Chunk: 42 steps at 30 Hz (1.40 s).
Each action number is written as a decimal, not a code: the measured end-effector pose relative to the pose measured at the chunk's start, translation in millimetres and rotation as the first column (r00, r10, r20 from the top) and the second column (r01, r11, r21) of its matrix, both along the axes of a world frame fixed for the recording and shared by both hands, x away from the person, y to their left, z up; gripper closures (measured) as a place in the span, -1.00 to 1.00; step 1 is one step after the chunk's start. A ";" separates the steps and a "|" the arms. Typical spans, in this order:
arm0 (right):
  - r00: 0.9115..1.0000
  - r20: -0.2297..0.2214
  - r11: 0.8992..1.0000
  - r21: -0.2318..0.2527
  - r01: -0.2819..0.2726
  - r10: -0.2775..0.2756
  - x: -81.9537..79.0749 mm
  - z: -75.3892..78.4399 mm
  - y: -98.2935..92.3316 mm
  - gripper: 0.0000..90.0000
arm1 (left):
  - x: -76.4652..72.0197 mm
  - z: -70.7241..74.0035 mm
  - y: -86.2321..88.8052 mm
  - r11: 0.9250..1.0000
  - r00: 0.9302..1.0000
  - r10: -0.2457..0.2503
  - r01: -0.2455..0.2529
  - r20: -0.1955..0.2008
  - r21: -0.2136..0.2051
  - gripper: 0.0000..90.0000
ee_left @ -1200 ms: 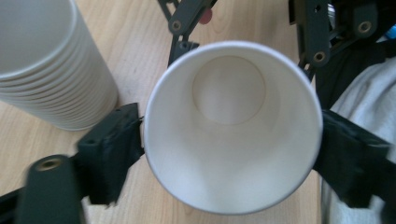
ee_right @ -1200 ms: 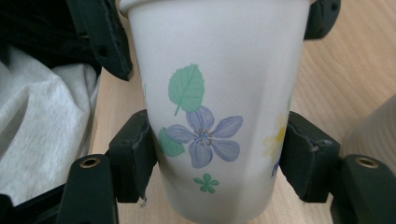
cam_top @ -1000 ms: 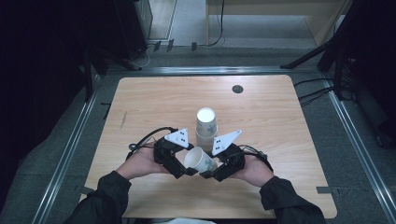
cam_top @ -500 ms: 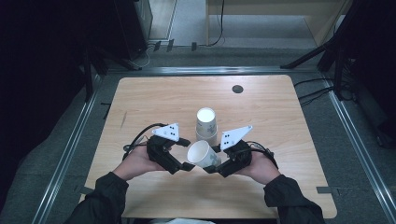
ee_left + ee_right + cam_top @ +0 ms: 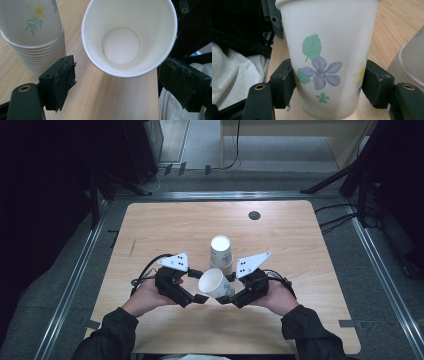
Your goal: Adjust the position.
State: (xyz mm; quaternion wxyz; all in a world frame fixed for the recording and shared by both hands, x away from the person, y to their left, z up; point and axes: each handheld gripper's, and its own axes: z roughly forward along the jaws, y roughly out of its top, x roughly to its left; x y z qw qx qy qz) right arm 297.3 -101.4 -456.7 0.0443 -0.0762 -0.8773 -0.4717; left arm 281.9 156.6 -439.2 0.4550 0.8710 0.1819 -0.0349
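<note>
A white paper cup (image 5: 215,282) printed with flowers lies tilted above the table's front half. My right gripper (image 5: 226,297) is shut on it, and its pads (image 5: 284,82) press both sides of the cup's wall (image 5: 324,62). The cup's open mouth (image 5: 125,37) faces my left gripper (image 5: 121,77). Those jaws have just been closing but stand open, either side of the lower rim, and the left pad (image 5: 62,76) is clear of the cup. From above, the left gripper (image 5: 199,297) sits just left of the cup. A stack of upturned cups (image 5: 220,251) stands right behind.
The stack of cups (image 5: 32,37) stands close on the left of the left gripper's jaws. A small dark round hole (image 5: 254,215) marks the wooden table (image 5: 165,230) at the back right. Metal rails run along the table's edges, and the person's sleeves reach in from the front.
Both hands have drawn slightly apart, the left to the left and the right to the right. The cup has lifted a little and its mouth shows more openly.
</note>
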 end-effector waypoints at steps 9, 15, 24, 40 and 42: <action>1.000 -0.014 1.000 0.009 -0.017 0.017 -1.5 -1.2 5.6 -0.25 | -1.1 -1.1 -5.1 0.999 1.000 0.002 -0.002 0.001 -0.037 -0.69; 0.999 -0.022 1.000 0.008 -0.025 0.025 -2.5 -3.0 8.6 -0.25 | -1.8 -0.4 -6.6 0.998 1.000 -0.003 0.003 0.001 -0.059 -0.65; 0.999 -0.040 0.999 0.014 -0.028 0.029 -3.2 -4.3 12.9 -0.25 | -2.8 -0.9 -9.9 0.994 1.000 -0.005 0.004 -0.013 -0.108 -0.54; 0.999 -0.048 1.000 0.014 -0.026 0.026 -5.2 -5.8 14.2 -0.49 | -4.8 4.4 -6.2 0.994 1.000 -0.007 0.007 0.003 -0.106 -0.43; 0.998 -0.063 1.000 0.010 -0.024 0.025 -5.3 -5.7 13.8 -0.54 | -4.7 6.0 -3.1 0.994 1.000 -0.002 0.003 0.007 -0.108 -0.43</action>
